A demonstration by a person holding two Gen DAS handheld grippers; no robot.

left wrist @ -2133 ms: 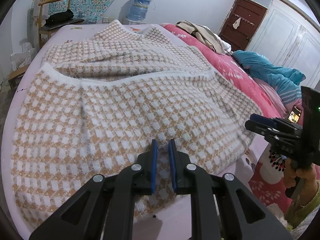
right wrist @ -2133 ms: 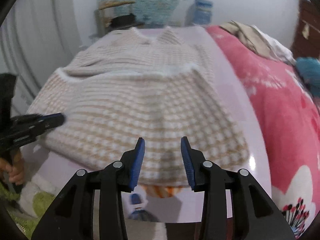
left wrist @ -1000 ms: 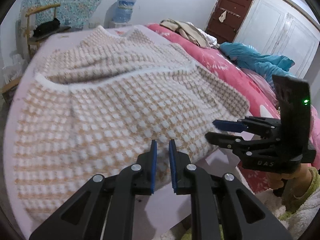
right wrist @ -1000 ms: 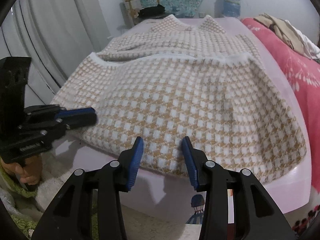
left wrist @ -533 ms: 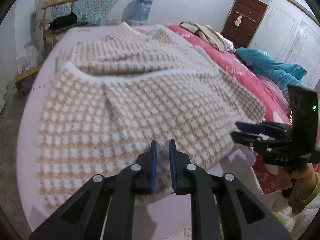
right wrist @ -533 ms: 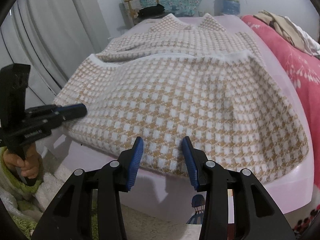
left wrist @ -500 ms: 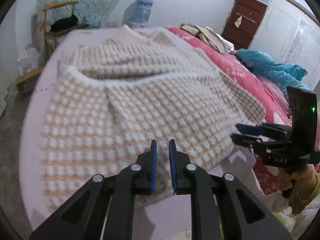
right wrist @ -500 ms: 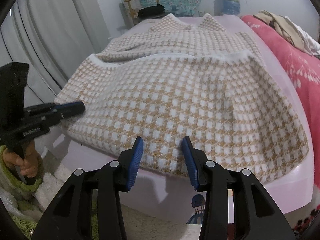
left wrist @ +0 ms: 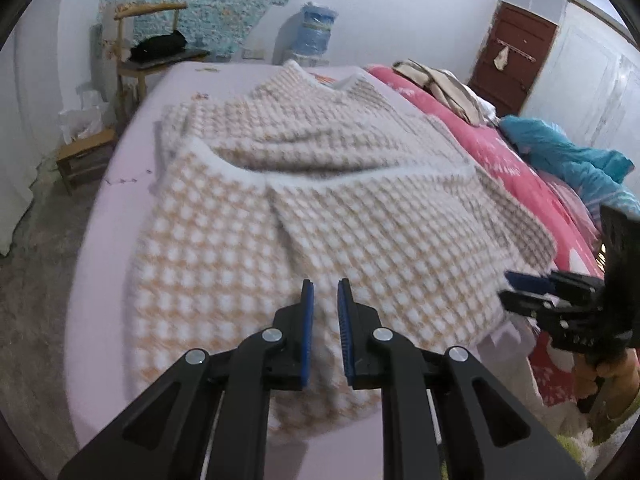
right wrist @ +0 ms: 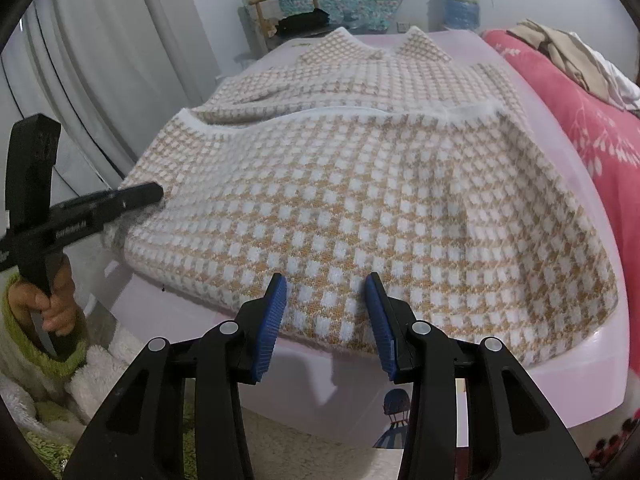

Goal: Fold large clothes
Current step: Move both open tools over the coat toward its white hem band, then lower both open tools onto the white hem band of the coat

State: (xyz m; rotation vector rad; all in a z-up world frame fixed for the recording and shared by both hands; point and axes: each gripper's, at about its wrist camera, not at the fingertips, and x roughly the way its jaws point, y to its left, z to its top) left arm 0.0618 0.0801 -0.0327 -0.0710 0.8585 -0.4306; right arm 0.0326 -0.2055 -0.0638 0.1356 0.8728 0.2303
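A large knitted garment checked in tan and white with a white hem (right wrist: 360, 200) lies spread over the pale lilac sheet of the bed (right wrist: 600, 360), its lower part folded up so the white edge runs across the middle, its two collar points toward the far end. The left black gripper with blue pads (left wrist: 324, 300) hovers over the near edge of the knit, jaws nearly pressed together with only a thin slit and nothing in it. The right black gripper with blue pads (right wrist: 326, 280) hangs by the near fold, jaws partly spread, empty. A pink floral quilt (right wrist: 592, 112) lies beside the garment
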